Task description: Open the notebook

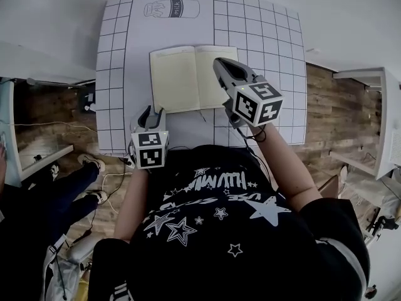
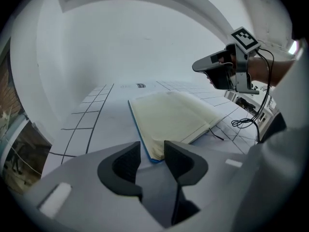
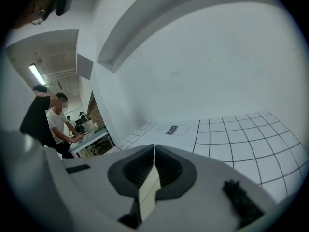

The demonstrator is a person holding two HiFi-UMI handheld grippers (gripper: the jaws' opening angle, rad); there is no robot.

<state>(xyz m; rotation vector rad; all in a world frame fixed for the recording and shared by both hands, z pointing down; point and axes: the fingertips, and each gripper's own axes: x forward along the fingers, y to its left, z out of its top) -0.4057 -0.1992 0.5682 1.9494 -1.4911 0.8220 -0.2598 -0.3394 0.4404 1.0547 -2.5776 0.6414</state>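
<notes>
The notebook [image 1: 182, 80] lies open on the gridded white table top [image 1: 263, 30], cream pages up, with a blue cover edge [image 2: 136, 124] along its left side. My left gripper [image 1: 152, 113] is at the notebook's near left corner, jaws apart; in the left gripper view the left gripper [image 2: 152, 151] has that corner just beyond the gap and no pad presses on it. My right gripper [image 1: 219, 64] is over the right-hand page, raised off the table. In the right gripper view the right gripper [image 3: 154, 151] is shut on a thin cream page [image 3: 148, 192].
A milk carton drawing [image 1: 171, 9] is printed at the mat's far edge. A thin bookmark ribbon [image 2: 219, 135] trails from the notebook's near edge. A black cable [image 2: 246, 120] hangs by the right arm. Another person's legs [image 1: 37, 193] are at left; people [image 3: 48, 120] stand at a far desk.
</notes>
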